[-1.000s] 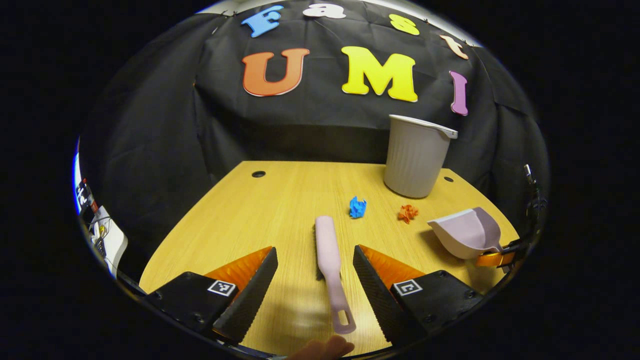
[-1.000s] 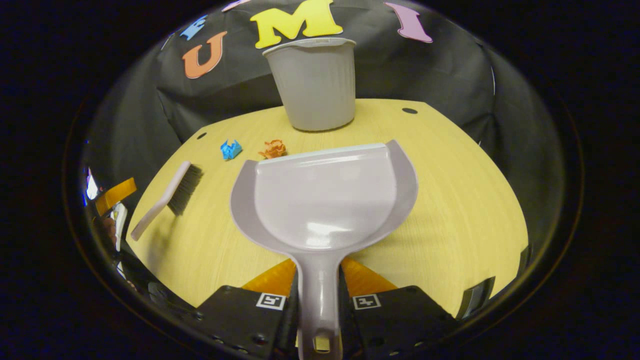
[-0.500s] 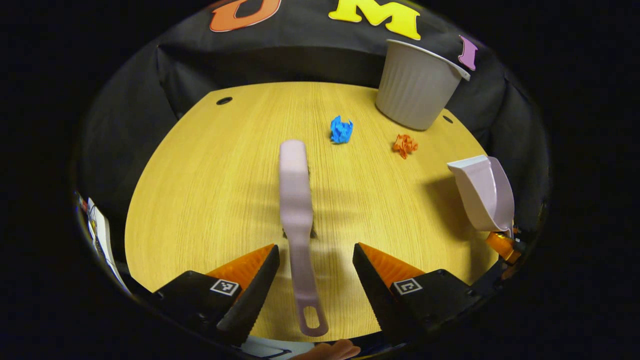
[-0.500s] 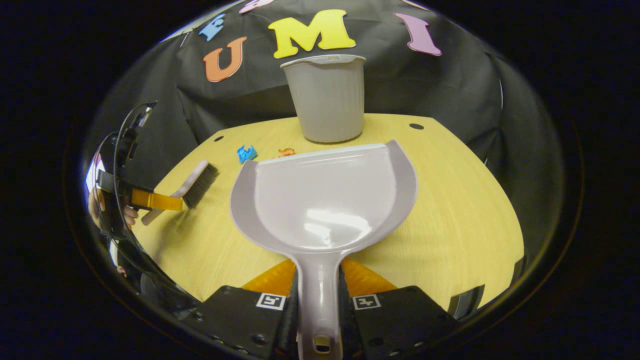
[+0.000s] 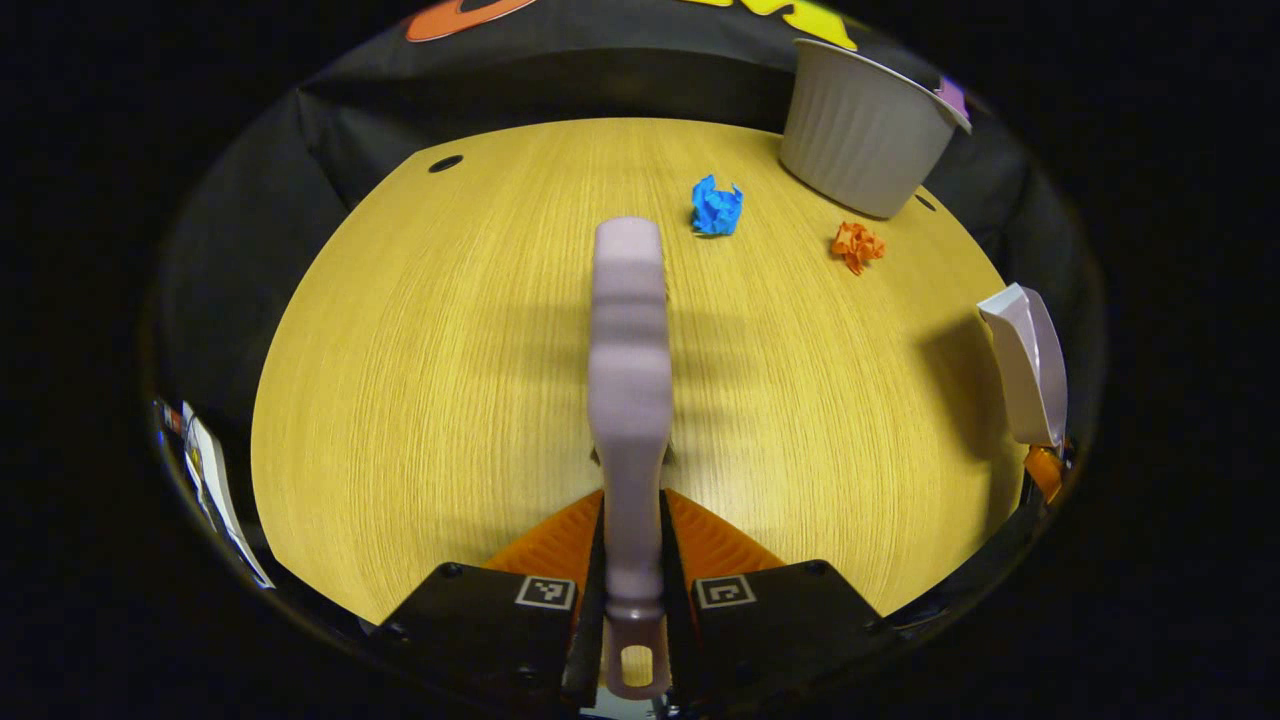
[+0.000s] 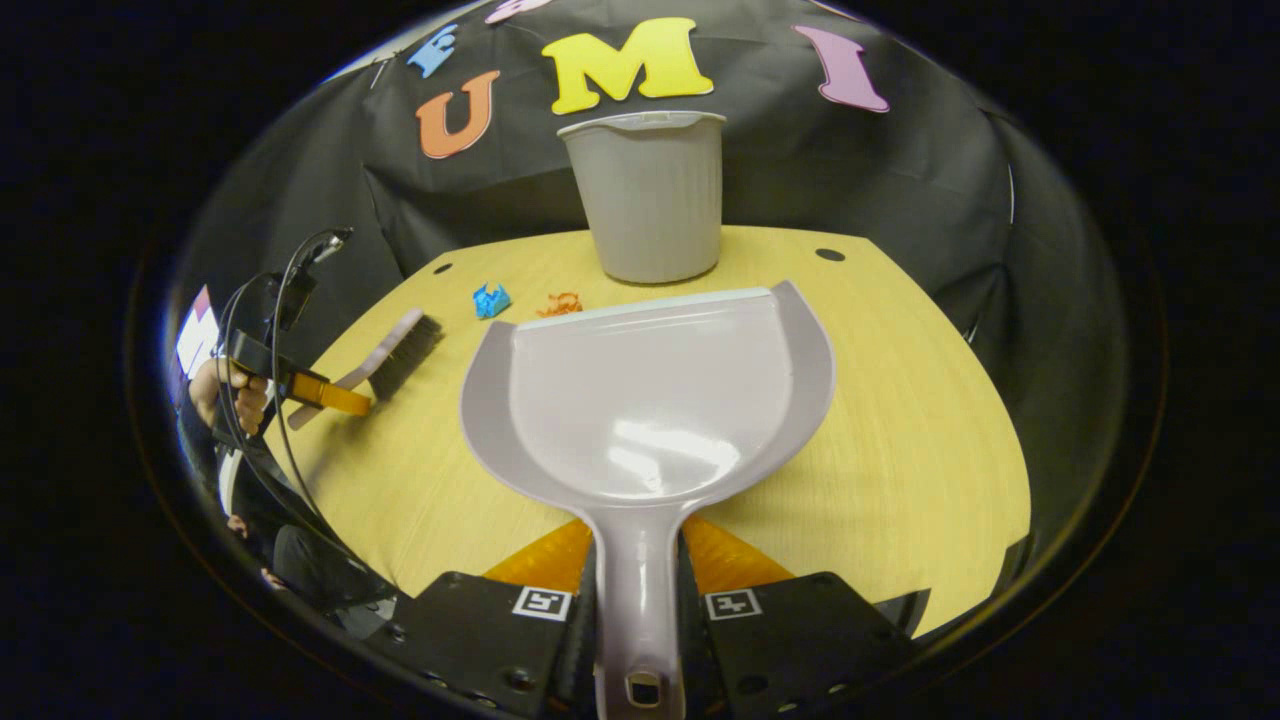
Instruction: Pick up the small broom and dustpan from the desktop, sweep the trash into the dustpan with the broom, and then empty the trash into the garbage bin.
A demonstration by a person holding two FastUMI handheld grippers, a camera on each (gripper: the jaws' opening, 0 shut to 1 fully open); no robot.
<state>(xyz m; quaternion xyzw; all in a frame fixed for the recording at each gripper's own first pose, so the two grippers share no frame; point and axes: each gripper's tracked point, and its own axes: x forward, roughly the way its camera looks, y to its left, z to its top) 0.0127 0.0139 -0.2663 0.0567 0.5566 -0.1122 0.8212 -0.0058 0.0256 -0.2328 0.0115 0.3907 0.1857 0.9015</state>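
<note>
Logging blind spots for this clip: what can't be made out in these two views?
- Garbage bin inside: both views see its wall from the side.
- Broom bristles, left gripper view: under its back.
- Orange scrap, right gripper view: partly behind the dustpan lip.
- Dustpan, left gripper view: edge-on at the rim.

wooden desk (image 5: 420, 380) carries blue scrap (image 5: 717, 207), orange scrap (image 5: 856, 245) and grey bin (image 5: 862, 130) (upper right of the frame)

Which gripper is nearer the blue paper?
Left, probably. The left gripper holds the broom pointing at the blue paper; the right gripper, holding the dustpan, sits farther back.
</note>
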